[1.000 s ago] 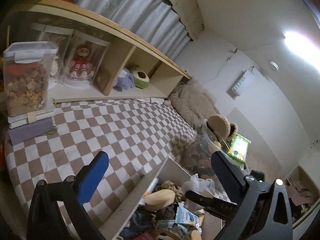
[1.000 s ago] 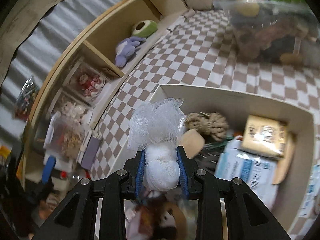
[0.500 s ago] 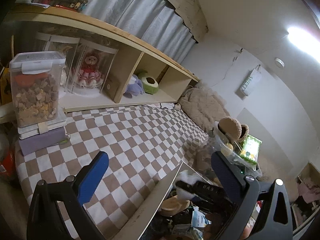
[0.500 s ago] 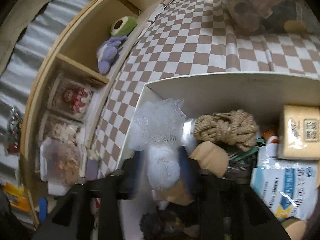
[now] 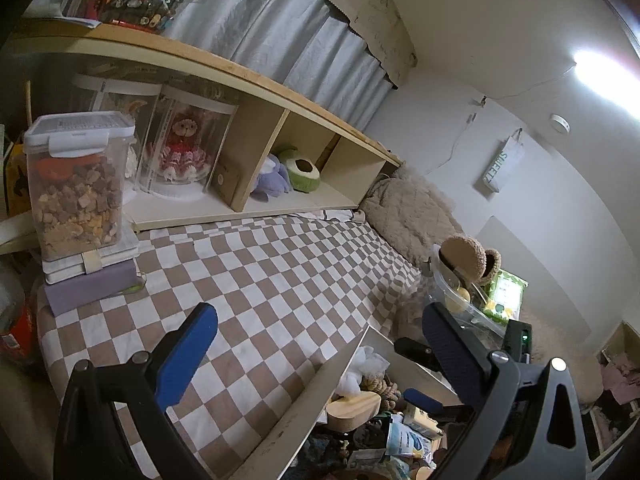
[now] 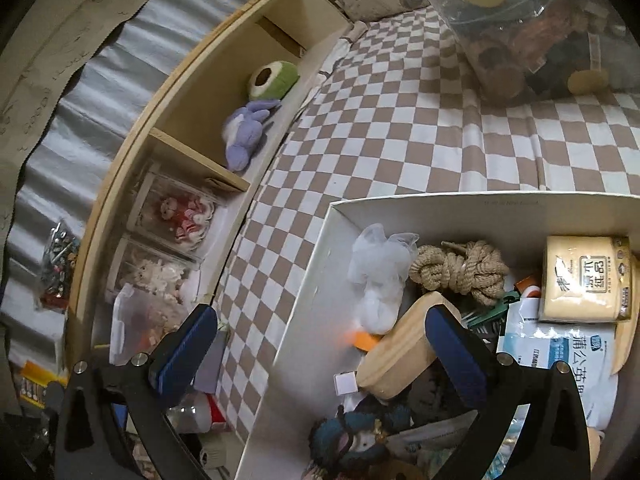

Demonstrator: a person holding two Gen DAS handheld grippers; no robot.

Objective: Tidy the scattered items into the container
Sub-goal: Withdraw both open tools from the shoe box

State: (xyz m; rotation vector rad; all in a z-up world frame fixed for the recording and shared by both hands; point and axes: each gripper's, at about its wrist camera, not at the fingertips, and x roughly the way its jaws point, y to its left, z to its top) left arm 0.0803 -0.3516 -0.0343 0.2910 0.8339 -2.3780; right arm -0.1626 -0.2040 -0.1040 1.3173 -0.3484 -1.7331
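The right tool [image 6: 320,344] has opened, apparently dropping the mesh pouf [image 6: 380,276] into the box [image 6: 320,264].

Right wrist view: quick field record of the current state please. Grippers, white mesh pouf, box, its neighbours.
right gripper: open, empty, above the box's left wall
left gripper: open, empty, over the checkered cloth
mesh pouf: lying in the box, near its left wall, free of the gripper
box: white, open top, on the checkered cloth
rope bundle: right of the pouf, touching it
wooden block: just below the pouf
tissue pack: right side of box
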